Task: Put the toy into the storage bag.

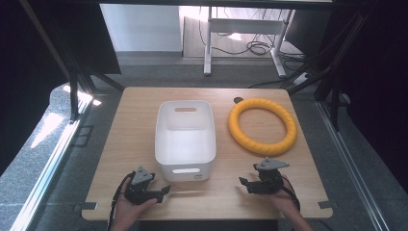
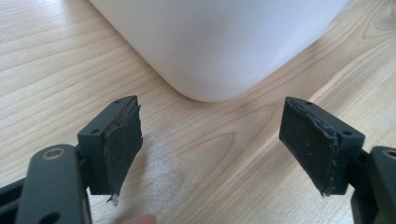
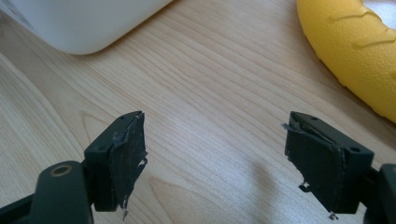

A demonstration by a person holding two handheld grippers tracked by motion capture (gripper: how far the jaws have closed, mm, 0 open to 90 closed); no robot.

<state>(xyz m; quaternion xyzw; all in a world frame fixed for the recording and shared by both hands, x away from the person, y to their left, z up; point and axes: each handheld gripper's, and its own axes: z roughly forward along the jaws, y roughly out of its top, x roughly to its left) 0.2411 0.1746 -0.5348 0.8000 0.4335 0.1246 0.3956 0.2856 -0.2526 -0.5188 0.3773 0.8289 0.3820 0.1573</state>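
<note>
A: Status on both grippers?

B: Left gripper [image 1: 163, 191] and right gripper [image 1: 244, 183] both sit low at the near edge of the worktop [image 1: 130, 139], jaws spread wide, nothing between them. Reads as a start pose — hands parked either side of the white bin [image 1: 185, 139], out of each other's way.

A: Where's the yellow ring [image 1: 262, 126]?

B: Flat on the worktop, right of the bin, close beside it but not touching. It's ahead of the right gripper, apart from it. In the right gripper view the ring's [image 3: 359, 56] curve sits upper right, beyond the right-hand jaw — not between the jaws.

A: And left?

B: Left gripper view looks straight at the bin's near corner [image 2: 219, 51] (just ahead of the open jaws, not touching). My guess: ring goes into the bin, right side reaches first.
</note>
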